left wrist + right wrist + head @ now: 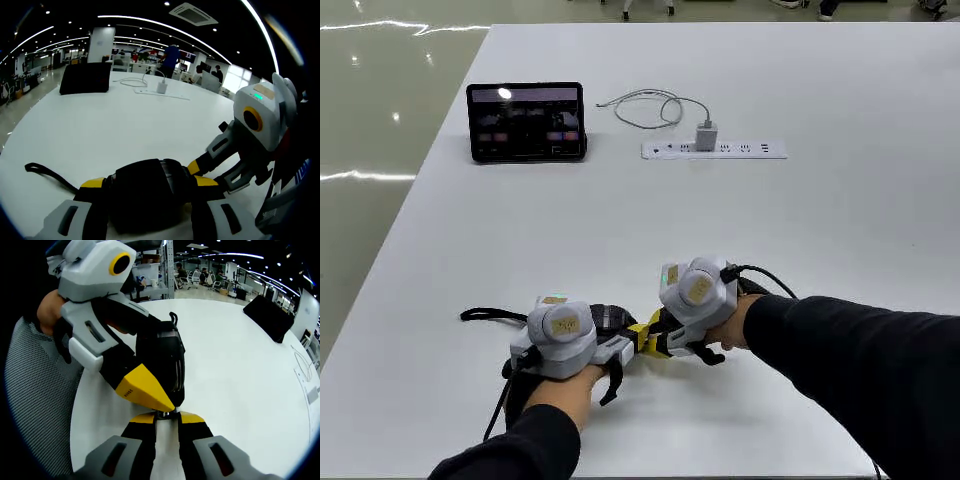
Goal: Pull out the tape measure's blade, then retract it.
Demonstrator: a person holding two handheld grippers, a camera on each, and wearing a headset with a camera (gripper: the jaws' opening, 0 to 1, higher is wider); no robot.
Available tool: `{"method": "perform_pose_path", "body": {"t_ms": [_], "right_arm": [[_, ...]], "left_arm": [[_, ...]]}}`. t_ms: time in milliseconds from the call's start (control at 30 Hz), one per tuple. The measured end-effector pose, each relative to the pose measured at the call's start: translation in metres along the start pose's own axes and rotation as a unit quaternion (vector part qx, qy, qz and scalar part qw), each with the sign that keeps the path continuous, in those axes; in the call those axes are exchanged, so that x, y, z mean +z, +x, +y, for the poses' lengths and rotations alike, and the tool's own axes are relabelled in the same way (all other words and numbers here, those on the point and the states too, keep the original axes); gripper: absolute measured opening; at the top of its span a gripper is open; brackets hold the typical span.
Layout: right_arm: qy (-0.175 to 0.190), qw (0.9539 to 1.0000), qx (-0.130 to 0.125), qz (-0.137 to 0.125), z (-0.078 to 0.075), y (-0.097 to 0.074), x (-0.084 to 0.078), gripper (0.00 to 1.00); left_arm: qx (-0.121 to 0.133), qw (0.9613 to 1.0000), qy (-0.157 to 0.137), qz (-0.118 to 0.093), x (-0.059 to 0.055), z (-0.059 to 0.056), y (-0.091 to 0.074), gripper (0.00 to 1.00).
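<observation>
A black tape measure (pixel 609 319) lies near the white table's front edge, its black strap (pixel 486 315) trailing left. My left gripper (pixel 625 337) is shut on the case (pixel 150 197), one yellow-tipped jaw on each side. My right gripper (pixel 656 340) comes in from the right, and its yellow tips (pixel 167 416) are pressed together on the small blade tip at the case's mouth (pixel 167 390). In the right gripper view the left gripper's yellow fingertip (pixel 142 388) lies along the case. Almost none of the blade is drawn out.
A dark tablet (pixel 526 121) stands at the back left. A white power strip (pixel 714 150) with a charger (pixel 706 134) and looped cable lies behind the centre. The table's left edge (pixel 410 205) drops to a glossy floor. People stand far off.
</observation>
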State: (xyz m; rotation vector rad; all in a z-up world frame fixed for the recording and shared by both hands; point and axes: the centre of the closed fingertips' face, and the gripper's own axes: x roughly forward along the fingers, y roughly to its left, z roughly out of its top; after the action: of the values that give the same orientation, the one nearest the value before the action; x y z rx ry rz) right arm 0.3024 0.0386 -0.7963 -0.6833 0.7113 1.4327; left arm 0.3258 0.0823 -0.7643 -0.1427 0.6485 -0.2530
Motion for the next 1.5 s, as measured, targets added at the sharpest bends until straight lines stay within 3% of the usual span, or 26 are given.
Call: {"method": "perform_pose_path", "body": {"t_ms": [100, 300, 700, 1100, 1167, 1267, 1500], "right_arm": [[-0.008, 0.9999, -0.004, 0.007, 0.001, 0.001, 0.001, 0.12], [0.012, 0.9999, -0.011, 0.004, 0.0, 0.0, 0.001, 0.14], [0.07, 0.997, -0.031, -0.014, -0.007, -0.011, -0.005, 0.39], [0.1, 0.9936, -0.045, -0.029, -0.016, -0.028, -0.009, 0.64], [0.125, 0.9901, -0.05, -0.04, -0.017, -0.032, -0.009, 0.65], [0.132, 0.9883, -0.059, -0.047, -0.02, -0.037, -0.011, 0.7], [0.169, 0.9804, -0.082, -0.06, -0.025, -0.046, -0.022, 0.94]], "left_arm": [[-0.002, 1.0, 0.001, -0.003, 0.001, 0.0, -0.001, 0.64], [-0.002, 1.0, 0.0, -0.004, 0.001, -0.001, 0.0, 0.64], [-0.004, 1.0, -0.001, -0.003, 0.0, -0.001, 0.001, 0.64], [-0.005, 1.0, 0.001, 0.001, -0.002, -0.001, 0.002, 0.65], [-0.005, 1.0, 0.005, -0.001, -0.002, -0.001, 0.002, 0.65], [-0.003, 1.0, 0.006, -0.001, -0.002, -0.001, 0.001, 0.65], [-0.002, 0.9999, 0.011, 0.002, -0.002, -0.001, 0.001, 0.65]]}}
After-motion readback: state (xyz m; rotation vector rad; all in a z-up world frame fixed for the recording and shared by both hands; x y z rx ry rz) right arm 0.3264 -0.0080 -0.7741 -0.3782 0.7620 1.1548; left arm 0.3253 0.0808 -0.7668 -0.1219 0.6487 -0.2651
